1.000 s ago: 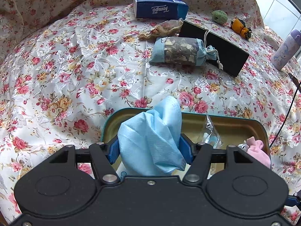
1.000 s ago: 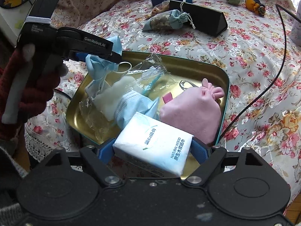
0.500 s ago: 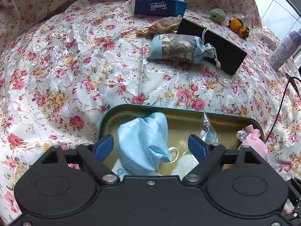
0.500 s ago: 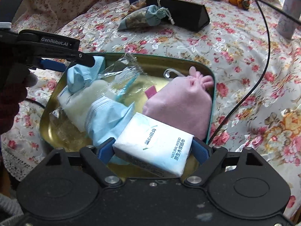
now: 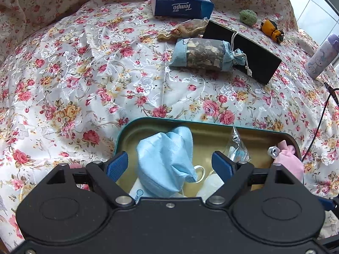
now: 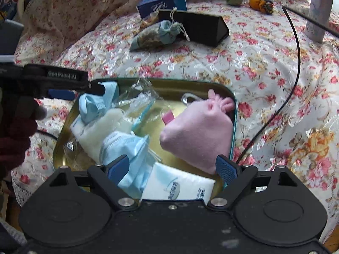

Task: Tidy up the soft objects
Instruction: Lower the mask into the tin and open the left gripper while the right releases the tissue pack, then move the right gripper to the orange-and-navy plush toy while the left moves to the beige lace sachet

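A gold tin tray (image 5: pixel 148 120) with a teal rim lies on the floral cloth. My left gripper (image 5: pixel 169 165) stands open over its left end, and a crumpled blue face mask (image 5: pixel 167 158) rests in the tray between the pads, touching neither. In the right wrist view my right gripper (image 6: pixel 171 167) hovers over the near edge of the tray (image 6: pixel 175 82). Its jaws are opening, and the white tissue pack (image 6: pixel 178 187) lies loose in the tray below them. A pink pouch (image 6: pixel 199 131) and another blue mask (image 6: pixel 127 148) also lie inside.
On the cloth beyond the tray are a drawstring sachet (image 5: pixel 201 55), a black box (image 5: pixel 254 59), a blue tissue box (image 5: pixel 182 3), a green ball (image 5: pixel 247 17), a yellow toy (image 5: pixel 272 30) and a bottle (image 5: pixel 322 57). A black cable (image 6: pixel 294 67) runs along the right side.
The left jaws spread and let go of the blue mask, which settled into the tray. The right jaws widened off the tissue pack, which now lies lower in the tray.
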Demonstrator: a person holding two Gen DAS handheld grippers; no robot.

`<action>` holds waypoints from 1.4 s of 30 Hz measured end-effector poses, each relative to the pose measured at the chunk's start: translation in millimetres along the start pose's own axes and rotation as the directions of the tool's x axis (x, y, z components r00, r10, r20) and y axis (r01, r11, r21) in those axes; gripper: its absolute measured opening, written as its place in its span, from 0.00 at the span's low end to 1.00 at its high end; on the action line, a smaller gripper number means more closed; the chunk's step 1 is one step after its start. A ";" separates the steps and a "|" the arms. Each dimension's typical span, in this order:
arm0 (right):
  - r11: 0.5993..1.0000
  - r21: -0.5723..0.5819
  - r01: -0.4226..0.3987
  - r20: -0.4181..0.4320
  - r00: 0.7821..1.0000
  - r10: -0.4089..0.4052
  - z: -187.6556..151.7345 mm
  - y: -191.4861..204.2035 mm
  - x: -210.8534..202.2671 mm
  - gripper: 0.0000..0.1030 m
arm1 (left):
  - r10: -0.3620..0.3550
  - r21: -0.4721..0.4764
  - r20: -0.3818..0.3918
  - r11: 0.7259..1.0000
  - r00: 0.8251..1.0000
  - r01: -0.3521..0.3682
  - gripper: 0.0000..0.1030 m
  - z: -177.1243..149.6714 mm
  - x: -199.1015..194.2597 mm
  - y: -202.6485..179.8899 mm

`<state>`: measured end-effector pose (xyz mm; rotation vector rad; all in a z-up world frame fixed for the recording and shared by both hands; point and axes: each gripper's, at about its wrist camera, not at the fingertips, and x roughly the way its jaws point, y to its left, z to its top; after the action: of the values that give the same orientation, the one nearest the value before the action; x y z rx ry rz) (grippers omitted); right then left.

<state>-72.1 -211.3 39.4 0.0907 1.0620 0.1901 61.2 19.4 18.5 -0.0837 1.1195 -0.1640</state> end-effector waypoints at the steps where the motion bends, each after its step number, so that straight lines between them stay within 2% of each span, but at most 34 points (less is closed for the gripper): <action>1: 1.000 0.000 -0.001 0.006 1.000 0.001 1.7 0.2 -0.8 0.86 | 0.001 0.000 0.002 1.000 1.000 -0.001 0.80 0.4 -0.6 0.4; 10: 1.000 0.005 -0.006 0.081 0.997 0.006 23.2 -0.5 -2.7 0.86 | 0.010 -0.012 0.020 1.000 1.000 -0.010 0.80 7.3 -3.7 4.5; 26: 0.998 0.047 0.050 0.198 0.978 -0.058 72.9 -16.0 12.1 0.87 | 0.043 -0.010 0.048 0.999 0.998 -0.043 0.80 44.7 13.1 9.1; 33: 0.993 0.092 0.070 0.277 0.956 -0.093 111.1 -28.0 25.9 0.87 | 0.041 -0.014 0.062 0.999 0.997 -0.040 0.80 73.2 28.4 10.1; 42: 0.983 0.160 0.085 0.402 0.904 -0.144 176.9 -44.2 52.5 0.90 | 0.033 -0.042 0.073 0.999 0.997 -0.030 0.80 123.8 57.9 12.9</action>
<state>112.3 -241.1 72.8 0.1856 0.6526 -0.0132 198.5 20.1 19.0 -0.1071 1.0498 -0.1089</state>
